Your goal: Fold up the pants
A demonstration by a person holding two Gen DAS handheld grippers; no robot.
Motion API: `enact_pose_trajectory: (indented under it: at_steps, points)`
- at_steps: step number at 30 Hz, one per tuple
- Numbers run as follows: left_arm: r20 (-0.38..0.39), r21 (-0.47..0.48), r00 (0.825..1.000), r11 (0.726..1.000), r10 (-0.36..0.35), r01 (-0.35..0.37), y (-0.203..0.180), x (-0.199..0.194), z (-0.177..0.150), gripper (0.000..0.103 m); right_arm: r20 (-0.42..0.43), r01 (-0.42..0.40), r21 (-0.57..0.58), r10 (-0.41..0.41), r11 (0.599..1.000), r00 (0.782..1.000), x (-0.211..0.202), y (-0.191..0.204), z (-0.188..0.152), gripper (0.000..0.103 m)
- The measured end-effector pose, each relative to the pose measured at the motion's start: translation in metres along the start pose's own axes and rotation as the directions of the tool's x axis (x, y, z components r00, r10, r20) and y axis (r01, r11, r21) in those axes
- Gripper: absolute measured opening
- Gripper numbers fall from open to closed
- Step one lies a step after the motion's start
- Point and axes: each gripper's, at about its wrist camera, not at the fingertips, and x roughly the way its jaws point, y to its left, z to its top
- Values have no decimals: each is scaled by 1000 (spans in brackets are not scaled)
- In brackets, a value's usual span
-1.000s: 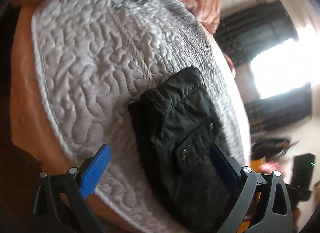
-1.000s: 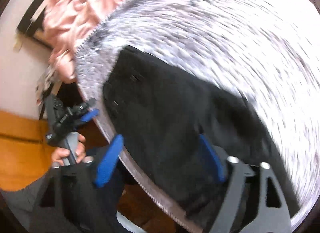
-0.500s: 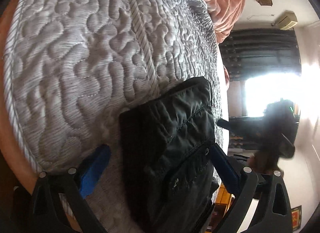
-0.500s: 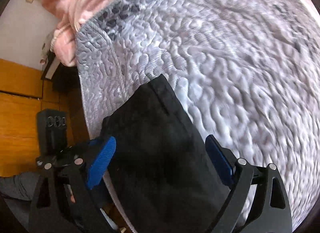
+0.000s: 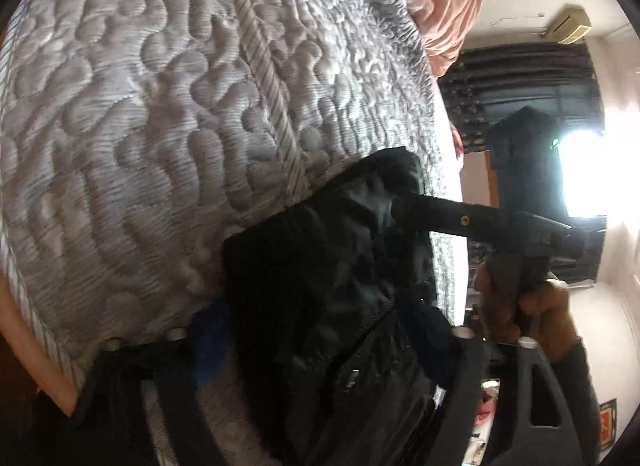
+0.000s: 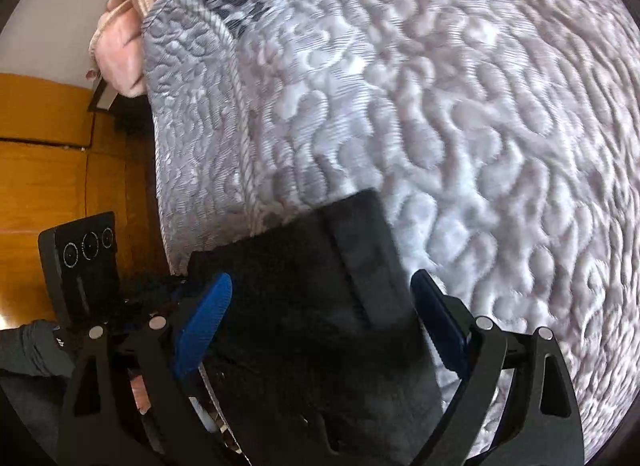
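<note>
The pants (image 6: 320,306) lay folded into a compact stack at the bed's (image 6: 460,105) corner, apparently nearly done. Both grippers, right (image 6: 320,318) and left (image 5: 320,330), straddled the pants, fingers spread.

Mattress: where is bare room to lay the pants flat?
The quilted mattress is bare beyond the pants, up to the pink blanket at its far corner. Crowded: the near edge, where the pants sit between the open fingers of both the right gripper and left gripper.
</note>
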Motion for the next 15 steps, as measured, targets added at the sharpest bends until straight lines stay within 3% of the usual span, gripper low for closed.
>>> enact_pose_trajectory:
  at_steps: [1,4,5,8,15]
  points:
    - [-4,-7,1000,1000,5,-5,2,0,2,64,-6,2,-7,-2,1000,1000,2,1,1,87]
    - [-11,-33,1000,999,13,-13,9,0,6,45,-35,16,-21,-17,1000,999,7,5,3,65]
    - [-13,-38,1000,999,4,-5,11,-1,7,43,-36,19,-17,-20,1000,999,6,3,3,55]
    - [1,-9,1000,1000,-4,4,2,-6,4,38,-11,10,1,-10,1000,1000,-5,-1,-1,39]
    - [27,74,999,997,-25,23,-33,-22,1,36,73,30,-16,-29,999,997,-49,18,-24,34]
